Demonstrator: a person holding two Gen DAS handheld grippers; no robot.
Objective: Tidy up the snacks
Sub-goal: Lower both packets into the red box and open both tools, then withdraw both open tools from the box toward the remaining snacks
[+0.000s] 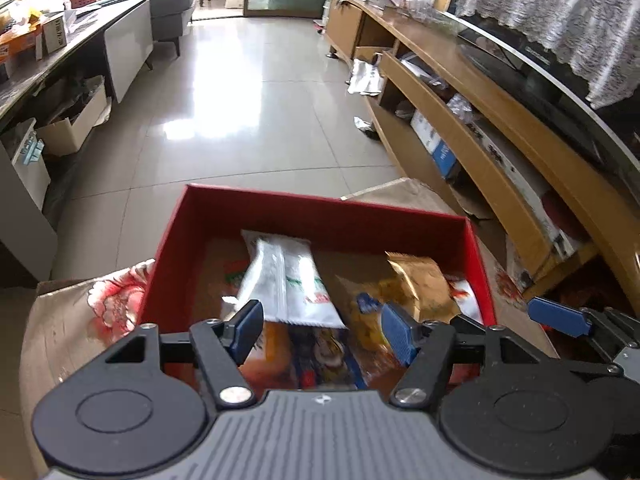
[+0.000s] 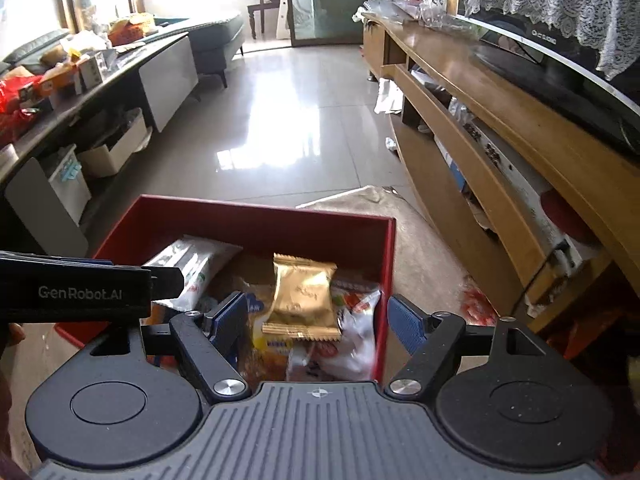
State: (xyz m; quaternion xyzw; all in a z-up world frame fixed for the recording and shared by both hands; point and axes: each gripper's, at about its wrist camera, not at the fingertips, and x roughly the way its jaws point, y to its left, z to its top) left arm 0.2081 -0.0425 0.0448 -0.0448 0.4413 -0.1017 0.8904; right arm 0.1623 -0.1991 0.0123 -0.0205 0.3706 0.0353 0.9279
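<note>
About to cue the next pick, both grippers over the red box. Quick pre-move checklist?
1. Left gripper jaws apart, nothing pinched: ok.
2. Right gripper jaws apart, nothing pinched: ok.
3. White packet lying inside the red box: ok.
4. Gold packet on top of the pile, clear of the pads: ok.
5. Snacks left outside the box: cannot tell.
</note>
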